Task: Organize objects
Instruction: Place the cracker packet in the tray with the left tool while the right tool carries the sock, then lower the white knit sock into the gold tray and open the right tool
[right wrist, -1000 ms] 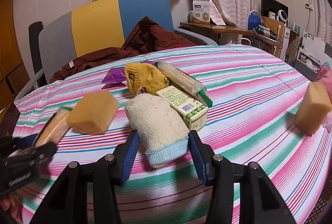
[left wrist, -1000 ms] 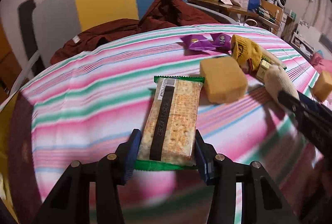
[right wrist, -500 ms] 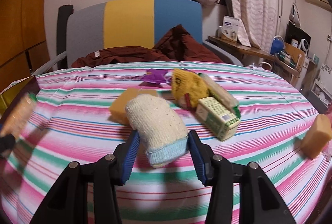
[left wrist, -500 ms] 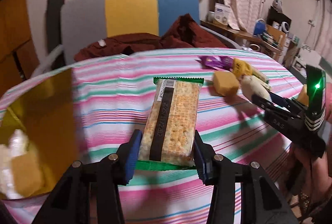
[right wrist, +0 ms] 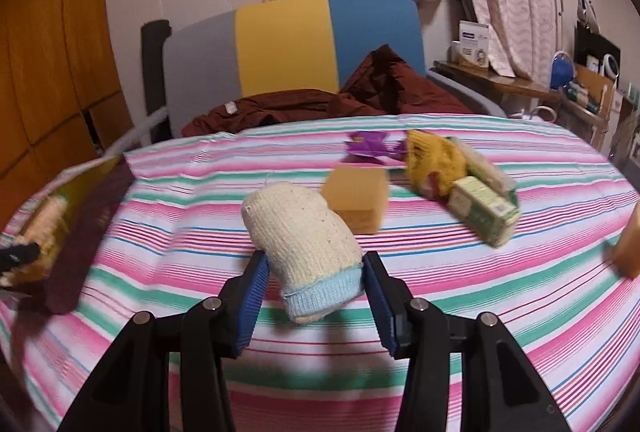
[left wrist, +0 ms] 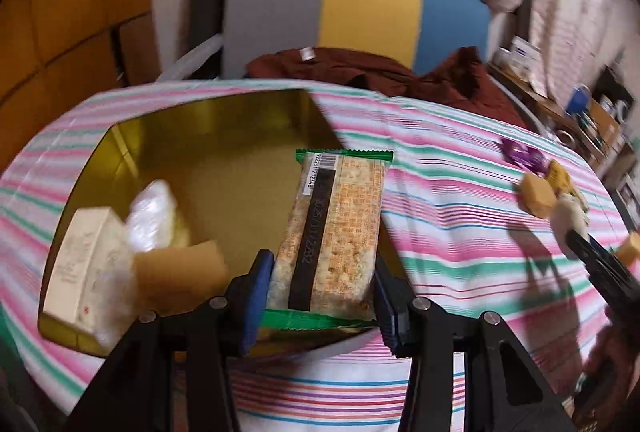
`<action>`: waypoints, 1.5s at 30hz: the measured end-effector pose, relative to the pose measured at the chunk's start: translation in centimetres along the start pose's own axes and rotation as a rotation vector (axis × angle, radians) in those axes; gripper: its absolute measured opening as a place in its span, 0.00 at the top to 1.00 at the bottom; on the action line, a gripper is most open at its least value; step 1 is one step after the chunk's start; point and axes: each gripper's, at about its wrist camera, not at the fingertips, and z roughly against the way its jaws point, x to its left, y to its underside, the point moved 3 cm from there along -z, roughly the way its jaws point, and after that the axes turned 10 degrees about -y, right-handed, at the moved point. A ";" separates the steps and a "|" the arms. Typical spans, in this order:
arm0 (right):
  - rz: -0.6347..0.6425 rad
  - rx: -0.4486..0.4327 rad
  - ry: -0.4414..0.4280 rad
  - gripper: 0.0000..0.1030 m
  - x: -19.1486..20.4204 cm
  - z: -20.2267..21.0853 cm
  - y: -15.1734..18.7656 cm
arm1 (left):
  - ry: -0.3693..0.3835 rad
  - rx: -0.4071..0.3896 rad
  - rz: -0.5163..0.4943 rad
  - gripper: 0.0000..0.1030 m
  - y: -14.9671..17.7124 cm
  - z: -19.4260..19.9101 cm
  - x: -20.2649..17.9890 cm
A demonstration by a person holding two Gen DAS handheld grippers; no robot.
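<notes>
My left gripper (left wrist: 320,296) is shut on a green-edged cracker packet (left wrist: 334,232) and holds it over the right edge of a gold tin (left wrist: 224,135). The tin holds a cream box (left wrist: 86,264), a clear-wrapped item (left wrist: 154,218) and a tan sponge block (left wrist: 180,268). My right gripper (right wrist: 316,296) is shut on a cream knitted sock with a pale blue cuff (right wrist: 304,240), above the striped tablecloth (right wrist: 480,292). The right gripper and sock also show at the right of the left wrist view (left wrist: 572,220).
On the cloth lie a tan sponge block (right wrist: 356,197), a yellow sock (right wrist: 432,159), a green carton (right wrist: 484,216), a purple wrapper (right wrist: 368,145) and another tan block (right wrist: 628,252) at the right edge. A chair with a dark red garment (right wrist: 320,103) stands behind.
My left gripper has swung left with the cracker packet, from over the bare cloth to over the gold tin. My right gripper has also moved left, still holding the cream sock.
</notes>
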 end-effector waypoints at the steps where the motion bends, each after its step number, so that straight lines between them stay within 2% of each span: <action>1: 0.000 -0.010 -0.021 0.53 0.9 0.3 -0.2 | -0.008 0.009 0.012 0.54 0.0 -0.2 0.6; 6: -0.003 -0.034 -0.125 0.53 5.0 1.3 -1.0 | -0.050 0.046 0.030 0.53 0.1 -1.3 2.3; 9: 0.016 -0.033 -0.186 0.53 7.6 1.6 -1.3 | -0.036 0.072 0.039 0.50 0.3 -2.0 2.7; 11: 0.048 -0.038 -0.213 0.53 9.2 1.8 -1.4 | -0.039 0.072 0.044 0.38 0.4 -1.9 3.0; 13: 0.083 -0.039 -0.226 0.53 10.5 2.0 -1.5 | -0.039 0.047 0.058 0.16 0.3 -1.2 3.3; 15: 0.096 -0.031 -0.247 0.53 11.6 2.1 -1.5 | -0.036 0.007 0.078 0.07 0.3 -0.1 3.6; 17: 0.086 -0.009 -0.275 0.53 12.5 1.9 -1.4 | -0.037 -0.023 0.088 0.06 0.3 0.7 4.0; 19: 0.079 0.016 -0.298 0.53 13.4 1.6 -1.1 | -0.048 -0.070 0.101 0.00 0.4 1.9 4.6; 24: 0.079 0.089 -0.369 0.53 16.4 0.5 -0.6 | -0.096 -0.142 0.161 0.00 0.3 3.9 7.0; 29: 0.082 0.165 -0.418 0.53 20.0 -1.1 -0.7 | -0.155 -0.152 0.240 0.00 0.0 4.7 9.9; 32: 0.125 0.188 -0.403 0.53 22.2 -2.0 -0.8 | -0.170 -0.145 0.269 0.00 0.3 4.8 11.2; 36: 0.119 0.218 -0.395 0.53 23.7 -3.4 -1.0 | -0.179 -0.126 0.294 0.00 0.9 4.6 12.6; 45: 0.124 0.229 -0.323 0.51 25.0 -5.7 -1.1 | -0.181 -0.109 0.319 0.00 2.0 4.5 14.0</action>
